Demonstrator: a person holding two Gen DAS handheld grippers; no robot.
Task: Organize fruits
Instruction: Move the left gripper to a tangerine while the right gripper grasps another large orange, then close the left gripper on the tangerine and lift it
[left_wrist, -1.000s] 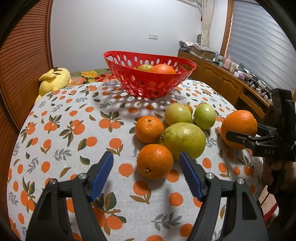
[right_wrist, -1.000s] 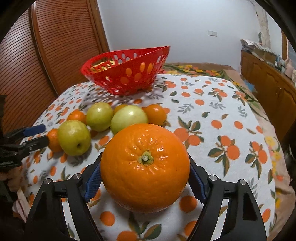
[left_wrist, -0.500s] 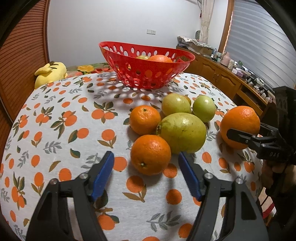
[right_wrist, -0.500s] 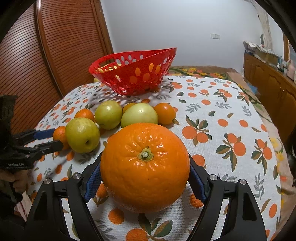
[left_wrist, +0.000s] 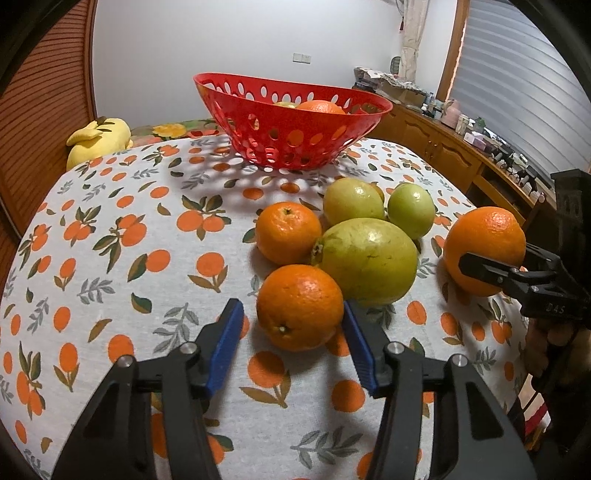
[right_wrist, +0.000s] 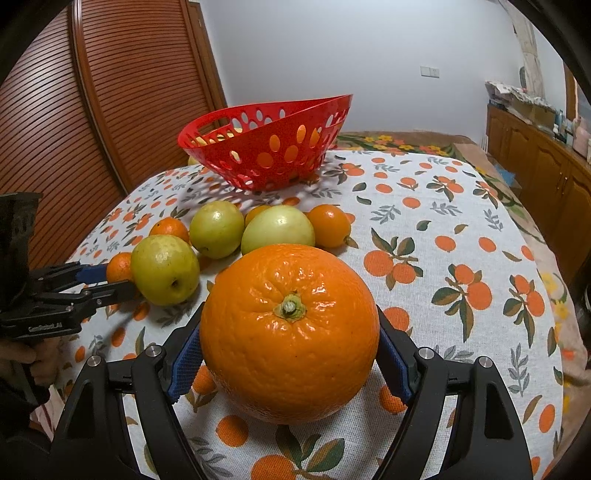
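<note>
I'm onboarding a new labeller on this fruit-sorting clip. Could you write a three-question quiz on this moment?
1. True or false: the right tongs grip a large orange.
2. What lies between the left tongs? A) a green fruit B) a small orange C) nothing
3. Fill in: the red basket already holds some ____.

Key: 1 true; 2 B, the jaws have just been closing around it; 3 fruit.

Fruit in red basket (left_wrist: 291, 122) mostly hidden by wall.
</note>
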